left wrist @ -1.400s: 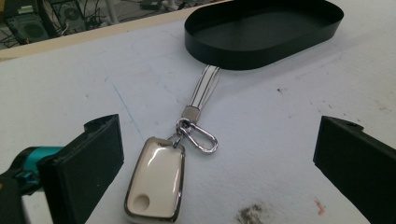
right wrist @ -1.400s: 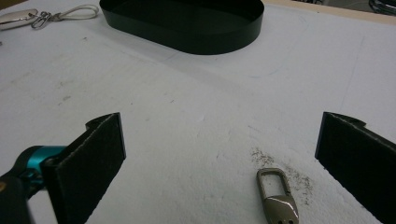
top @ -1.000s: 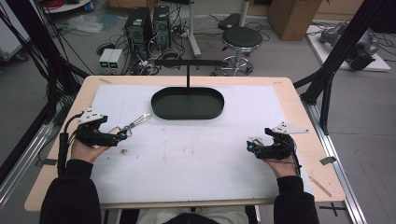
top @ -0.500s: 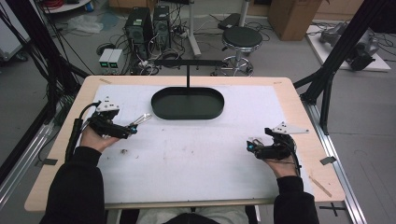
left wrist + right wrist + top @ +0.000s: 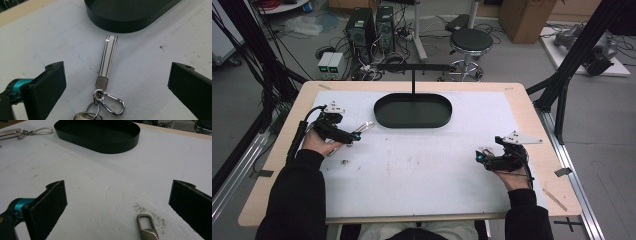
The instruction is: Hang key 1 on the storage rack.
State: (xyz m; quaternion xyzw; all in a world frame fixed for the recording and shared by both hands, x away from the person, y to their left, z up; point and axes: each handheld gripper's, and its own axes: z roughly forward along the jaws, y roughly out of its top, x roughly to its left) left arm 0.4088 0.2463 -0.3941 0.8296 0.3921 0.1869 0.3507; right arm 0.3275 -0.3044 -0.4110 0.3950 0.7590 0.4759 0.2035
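Keychain (image 5: pixel 107 82) lay flat on the mat between the wide-open jaws of the left gripper (image 5: pixel 354 136), strap pointing to 12 o'clock at the tray (image 5: pixel 413 111), not yet gripped. Right gripper (image 5: pixel 481 157), jaws likewise open and holding nothing, hovered over a clip (image 5: pixel 147 226). Nothing sat in the tray; pickup and placing seemingly remained. Bare mat (image 5: pixel 422 160) lay open between the grippers.

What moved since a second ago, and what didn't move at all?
The left gripper slid forward on the table toward the black tray. Its jaws are open around the key ring, not holding it yet. The right gripper, the tray and the metal clip stayed where they were.
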